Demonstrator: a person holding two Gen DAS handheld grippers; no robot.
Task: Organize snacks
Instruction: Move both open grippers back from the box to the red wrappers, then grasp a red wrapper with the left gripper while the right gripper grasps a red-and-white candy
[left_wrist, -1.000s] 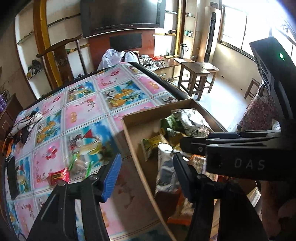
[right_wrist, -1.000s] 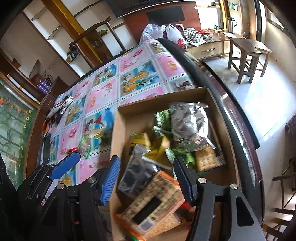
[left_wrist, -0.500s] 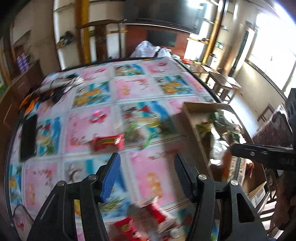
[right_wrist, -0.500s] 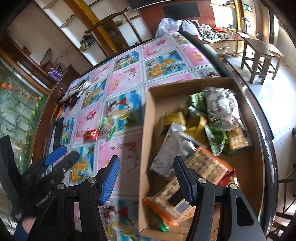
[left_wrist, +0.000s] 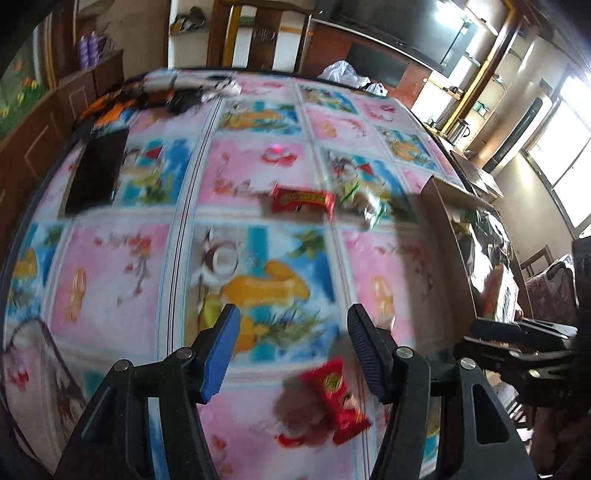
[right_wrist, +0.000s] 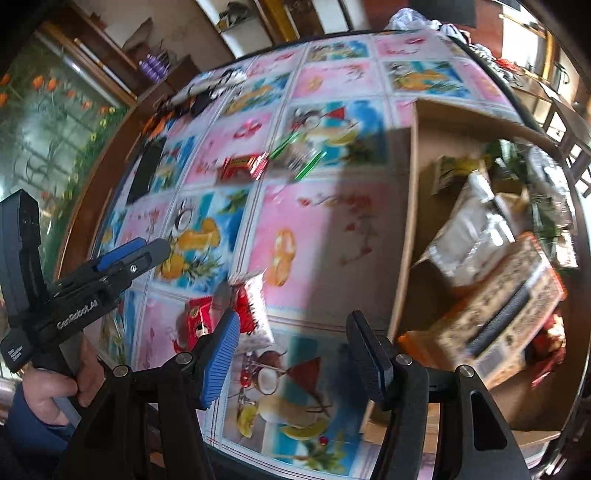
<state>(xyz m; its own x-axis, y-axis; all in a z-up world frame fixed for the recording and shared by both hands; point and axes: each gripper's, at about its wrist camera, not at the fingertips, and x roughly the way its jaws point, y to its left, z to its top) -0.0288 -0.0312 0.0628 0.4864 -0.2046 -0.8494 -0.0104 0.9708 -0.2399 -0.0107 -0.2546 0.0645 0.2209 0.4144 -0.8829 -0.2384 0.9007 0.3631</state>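
The job looks well past its middle, though not finished. The cardboard box (right_wrist: 413, 206) sits on the right side of the table (right_wrist: 317, 236), up against the table's right edge, and it already holds a heap of snack packs: a patterned carton (right_wrist: 506, 314) at the near end, silvery bags (right_wrist: 476, 221) in the middle and green packets (right_wrist: 458, 170) toward the far end. Still loose on the floral tablecloth are at least 3 items. A red wrapper (left_wrist: 303, 199) lies in the middle of the table with a clear green-edged packet (left_wrist: 365, 205) just beside it on the right, between the wrapper and the box. Nearer, a red packet (left_wrist: 338, 398) lies close to the near edge; motion blur smears it, so it may be 1 pack or 2 overlapping, one of them pale. The left gripper (left_wrist: 291, 350) hangs over the cloth with its jaws apart and nothing between them, the near red packet just below and right of its tips. The right gripper (right_wrist: 293, 354) is likewise released and empty, poised over the cloth just left of the box wall. What remains, as I judge it, is picking up these loose packs and dropping each into the box. A dark flat slab (left_wrist: 98, 171) at the far left seems no part of the snacks.
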